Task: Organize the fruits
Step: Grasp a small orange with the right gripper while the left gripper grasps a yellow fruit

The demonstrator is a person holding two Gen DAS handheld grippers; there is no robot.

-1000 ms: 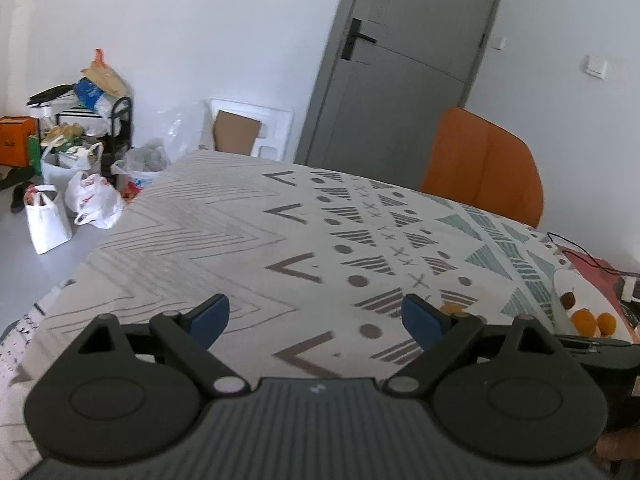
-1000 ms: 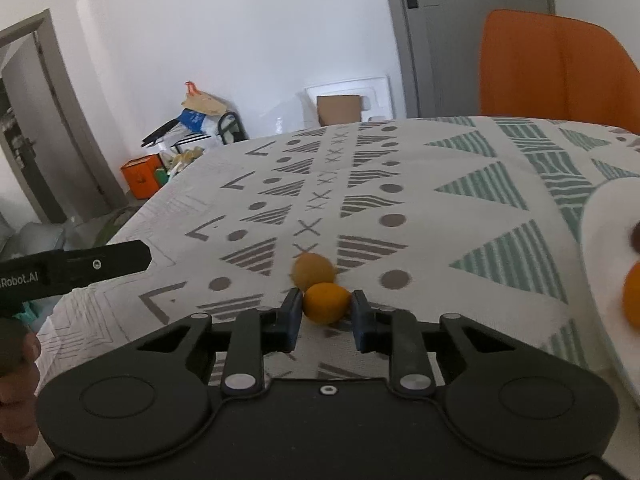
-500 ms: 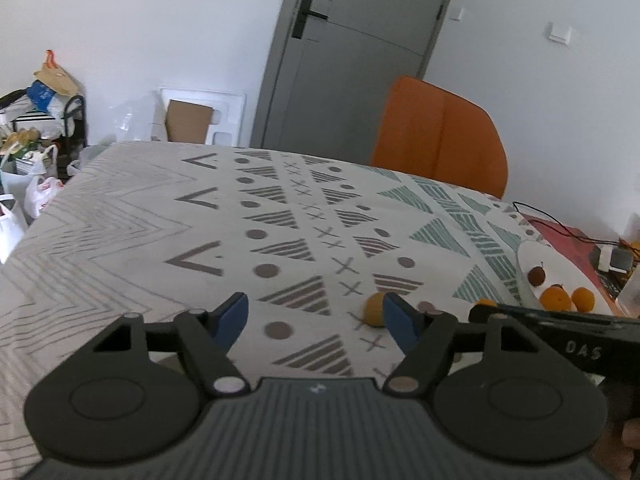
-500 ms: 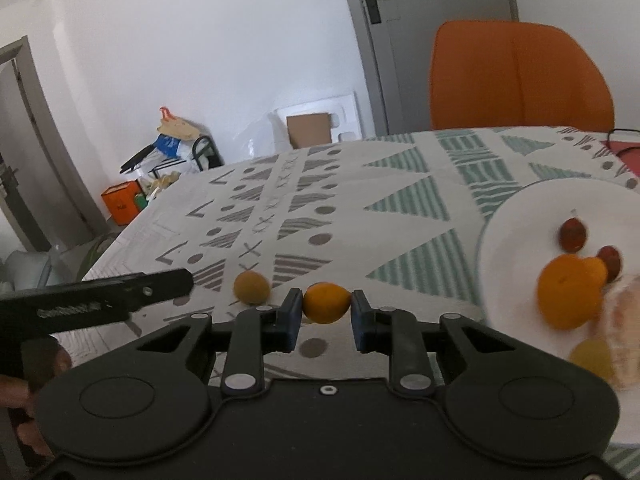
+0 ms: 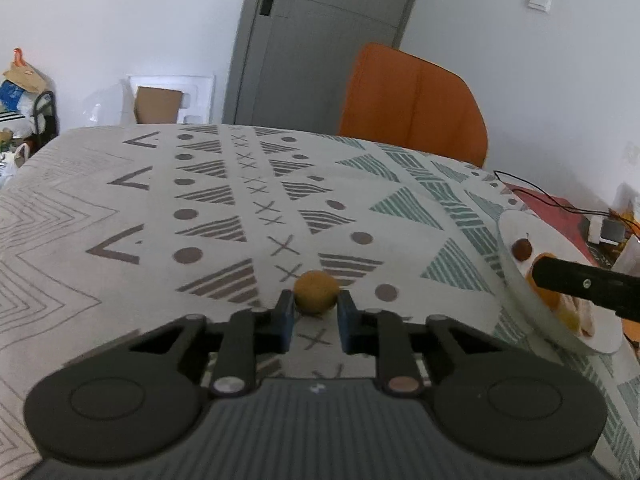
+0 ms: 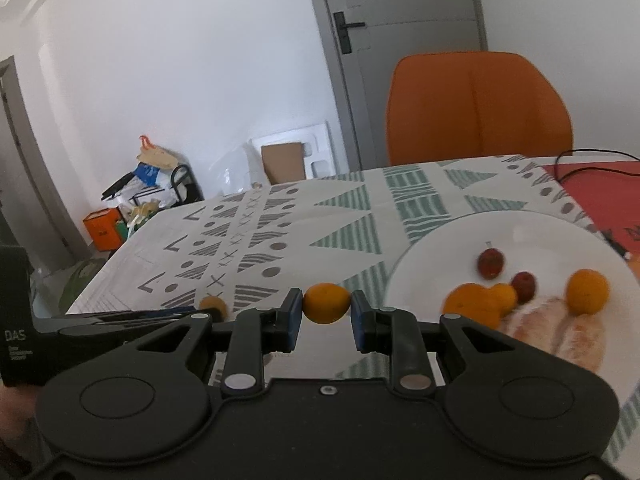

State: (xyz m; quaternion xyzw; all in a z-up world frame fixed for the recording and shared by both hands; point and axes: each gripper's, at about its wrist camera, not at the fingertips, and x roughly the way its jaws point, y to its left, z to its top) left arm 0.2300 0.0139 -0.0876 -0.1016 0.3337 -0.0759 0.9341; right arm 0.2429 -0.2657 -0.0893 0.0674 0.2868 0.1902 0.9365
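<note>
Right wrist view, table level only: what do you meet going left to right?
Left gripper by a brownish fruit → small orange pinched in the right gripper → white plate of fruit.

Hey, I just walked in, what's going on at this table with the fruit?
A person is sorting fruit with a handheld gripper in each hand. The right gripper is shut on a small orange and holds it in the air, just left of the white plate, which already carries oranges, small red fruits and peeled pieces. The left gripper has its blue fingers on either side of a brownish round fruit resting on the patterned tablecloth; whether they touch it yet is unclear.
</note>
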